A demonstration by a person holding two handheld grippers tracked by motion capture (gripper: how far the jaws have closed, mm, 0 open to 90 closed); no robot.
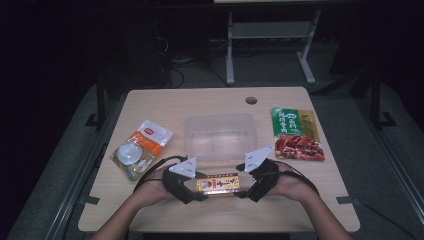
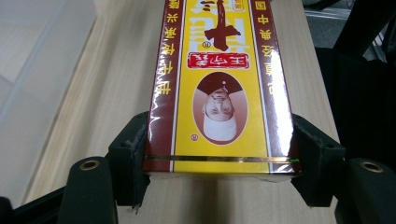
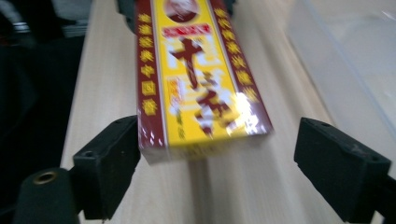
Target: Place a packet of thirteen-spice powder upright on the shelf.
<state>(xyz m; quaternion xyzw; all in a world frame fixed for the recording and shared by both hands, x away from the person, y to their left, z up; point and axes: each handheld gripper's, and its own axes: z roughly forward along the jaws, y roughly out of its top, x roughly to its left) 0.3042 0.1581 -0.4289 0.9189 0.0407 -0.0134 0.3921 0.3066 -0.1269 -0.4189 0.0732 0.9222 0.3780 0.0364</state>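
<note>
A long yellow and dark red box (image 1: 218,184) with a portrait printed on it lies near the front edge of the wooden table (image 1: 165,105). My left gripper (image 1: 198,188) has the box's left end; in the left gripper view both black pads (image 2: 133,154) press on the sides of the box (image 2: 219,88), so it is shut on it. My right gripper (image 1: 243,188) sits at the other end. In the right gripper view its jaws straddle the box (image 3: 196,79). The left pad (image 3: 116,154) is beside the box and the right pad stands well clear of it.
A clear plastic container (image 1: 220,135) stands just behind the box in the middle of the table. A white and orange pouch (image 1: 141,147) lies at the left, and a green and red food packet (image 1: 297,134) at the right. A cable hole (image 1: 251,100) is at the back.
</note>
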